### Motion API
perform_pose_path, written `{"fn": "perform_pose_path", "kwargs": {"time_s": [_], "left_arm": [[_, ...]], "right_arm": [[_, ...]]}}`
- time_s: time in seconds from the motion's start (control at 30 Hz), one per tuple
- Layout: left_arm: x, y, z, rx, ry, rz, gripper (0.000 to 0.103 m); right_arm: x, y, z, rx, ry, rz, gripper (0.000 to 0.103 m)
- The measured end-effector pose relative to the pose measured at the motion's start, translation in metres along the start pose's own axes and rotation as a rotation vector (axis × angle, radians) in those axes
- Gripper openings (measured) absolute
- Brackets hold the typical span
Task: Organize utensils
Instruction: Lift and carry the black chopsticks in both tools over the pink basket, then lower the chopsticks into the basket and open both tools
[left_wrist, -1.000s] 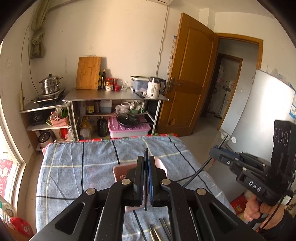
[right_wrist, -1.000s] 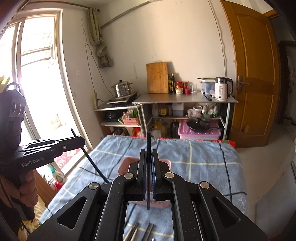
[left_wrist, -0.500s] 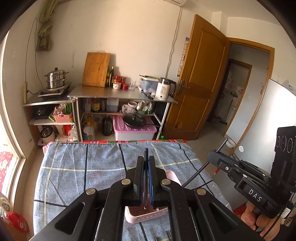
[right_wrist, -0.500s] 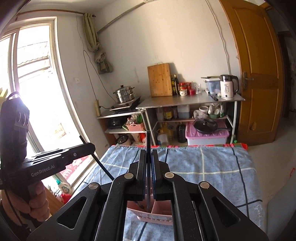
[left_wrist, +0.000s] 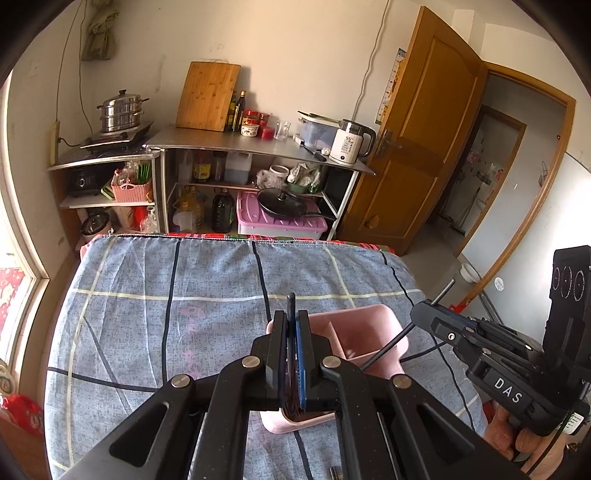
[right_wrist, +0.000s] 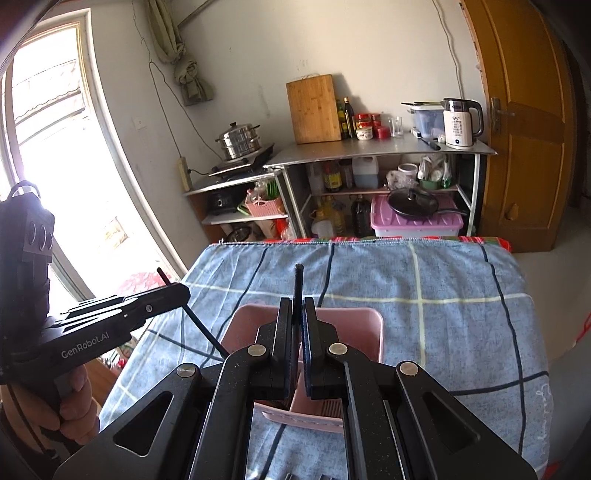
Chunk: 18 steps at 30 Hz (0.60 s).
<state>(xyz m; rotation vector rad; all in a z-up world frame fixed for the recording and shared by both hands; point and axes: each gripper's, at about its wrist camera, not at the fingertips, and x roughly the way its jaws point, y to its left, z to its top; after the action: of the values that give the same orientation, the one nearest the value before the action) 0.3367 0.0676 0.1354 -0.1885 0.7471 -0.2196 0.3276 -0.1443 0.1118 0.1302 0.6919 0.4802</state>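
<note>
Over the pink plastic divided holder (left_wrist: 369, 334), a thin black chopstick (left_wrist: 290, 308) is clamped in the closed left gripper (left_wrist: 291, 332), another (right_wrist: 297, 291) in the closed right gripper (right_wrist: 296, 325). If tilted at release, either could be dropped outside onto the blue checked cloth (left_wrist: 184, 295).

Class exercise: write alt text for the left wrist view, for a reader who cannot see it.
The left gripper, shut on a thin black chopstick, is above a pink divided utensil holder on a blue checked tablecloth. The right gripper holds another.

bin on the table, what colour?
Pink bin; clearest in the right wrist view.
</note>
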Motion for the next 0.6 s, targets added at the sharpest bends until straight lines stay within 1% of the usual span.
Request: {"fn": "perform_pose_path", "kwargs": {"time_s": [0.07,0.13,0.17,0.2,0.27,0.3,0.43,0.53,0.6], "left_arm": [[-0.002,0.002,0.001,0.002,-0.01,0.009,0.005],[-0.007,0.003,0.002,0.003,-0.03,0.021,0.01],[-0.011,0.003,0.002,0.0,-0.043,0.023,0.014],[-0.015,0.003,0.002,-0.006,-0.055,0.022,0.019],[-0.023,0.006,0.003,-0.019,-0.077,0.024,0.025],[-0.028,0.007,0.002,-0.025,-0.092,0.026,0.027],[-0.048,0.01,-0.005,-0.048,-0.127,0.029,0.027],[-0.066,0.006,-0.019,-0.038,-0.155,0.035,0.027],[-0.077,0.001,-0.031,-0.031,-0.174,0.03,0.027]], "right_arm": [[0.003,-0.001,0.0,-0.003,0.012,0.001,0.005],[0.001,-0.002,0.001,-0.004,0.008,-0.009,0.008],[-0.001,-0.003,0.001,-0.002,0.002,-0.01,0.012],[-0.003,-0.003,0.003,-0.001,-0.005,-0.007,0.015],[-0.012,-0.005,0.003,0.003,-0.019,-0.012,0.016],[-0.015,-0.005,0.003,0.001,-0.025,-0.015,0.017],[-0.039,-0.008,0.0,0.0,-0.064,-0.026,0.018],[-0.058,-0.008,-0.009,0.007,-0.09,-0.022,0.02],[-0.074,-0.005,-0.019,-0.01,-0.109,-0.026,0.02]]}}
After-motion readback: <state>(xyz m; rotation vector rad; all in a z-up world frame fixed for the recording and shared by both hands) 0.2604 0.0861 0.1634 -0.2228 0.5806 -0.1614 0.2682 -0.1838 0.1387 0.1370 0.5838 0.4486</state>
